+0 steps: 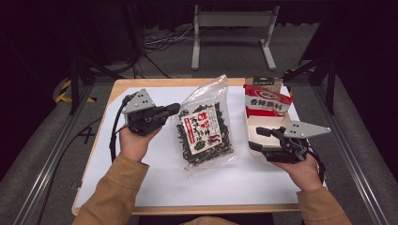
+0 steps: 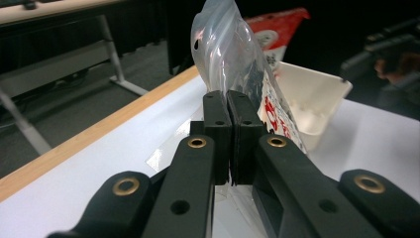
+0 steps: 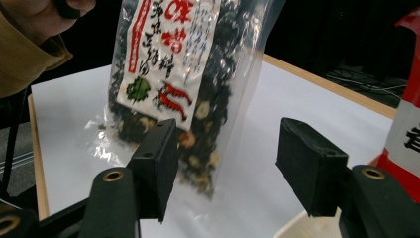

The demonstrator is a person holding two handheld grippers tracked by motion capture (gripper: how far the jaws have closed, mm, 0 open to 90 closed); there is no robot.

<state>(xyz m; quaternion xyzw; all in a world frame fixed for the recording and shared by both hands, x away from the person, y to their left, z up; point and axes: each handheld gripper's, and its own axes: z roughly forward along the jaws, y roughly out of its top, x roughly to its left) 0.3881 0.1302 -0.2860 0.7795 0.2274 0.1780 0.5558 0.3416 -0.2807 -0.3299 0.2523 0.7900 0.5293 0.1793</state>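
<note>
High view: clear bag of dried seaweed mix [image 1: 205,125] at mid-worktop [image 1: 155,187], upper edge lifted toward the left gripper [image 1: 172,109], lower part apparently on the white sheet. Left gripper jaws closed flat on the bag's clear left edge, held by the left hand [image 1: 133,140]. Right gripper [image 1: 264,132] on the right, over the white tray [image 1: 267,123], jaws pointing left toward the bag and holding nothing. Red-and-white packet [image 1: 266,101] standing upright at the tray's far end. Grasp of the bag done; lift seemingly begun; transfer toward the tray, if intended, not yet made.

Left gripper view: left gripper [image 2: 229,106] jaws pressed together with thin clear film pinched between them; bag [image 2: 233,59] rising beyond the tips, its printed label to the right. White tray [image 2: 312,99] farther off on the right, red-and-white packet [image 2: 277,29] behind the bag. No sign of slipping, though grip only on the bag's thin margin.

Right gripper view: right gripper [image 3: 228,148] jaws wide apart, nothing between the pads. Bag [image 3: 173,74] hanging in front, just beyond the left jaw, bottom corner near the worktop [image 3: 277,99]; whether it touches, hard to tell. Edge of the red-and-white packet [image 3: 408,109] at far right. Sleeve and left hand [image 3: 34,25] at upper left. Second grasp on the bag still to come; placing of the bag left to do.
</note>
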